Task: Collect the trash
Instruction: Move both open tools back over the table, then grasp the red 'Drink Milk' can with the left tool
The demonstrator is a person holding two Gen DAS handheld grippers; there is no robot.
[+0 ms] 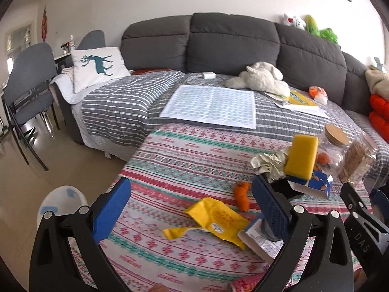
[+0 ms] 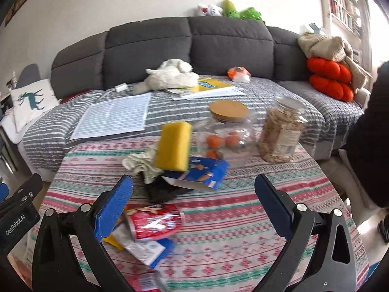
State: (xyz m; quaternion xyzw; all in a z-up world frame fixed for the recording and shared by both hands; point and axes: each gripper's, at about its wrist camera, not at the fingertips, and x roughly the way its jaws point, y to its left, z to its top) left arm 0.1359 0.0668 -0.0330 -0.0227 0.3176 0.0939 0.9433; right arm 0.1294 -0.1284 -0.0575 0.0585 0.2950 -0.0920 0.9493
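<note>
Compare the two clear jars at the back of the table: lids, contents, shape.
The round jar has a flat cork lid; the taller jar has a clear lid. The round jar is nearly empty, holding only a few small orange pieces, while the taller jar is packed almost full of pale tan pieces. The round jar is squat and unlabelled on this side; the taller jar carries a paper label. Both are transparent, upright and closed on the patterned tablecloth.

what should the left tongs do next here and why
Probably ease the left tongs down and close on the yellow wrapper. They are open and empty, and the crumpled wrapper lies loose on the patterned tablecloth, directly between the fingers. It looks like the nearest trash, clear of the orange peel beside it.
</note>
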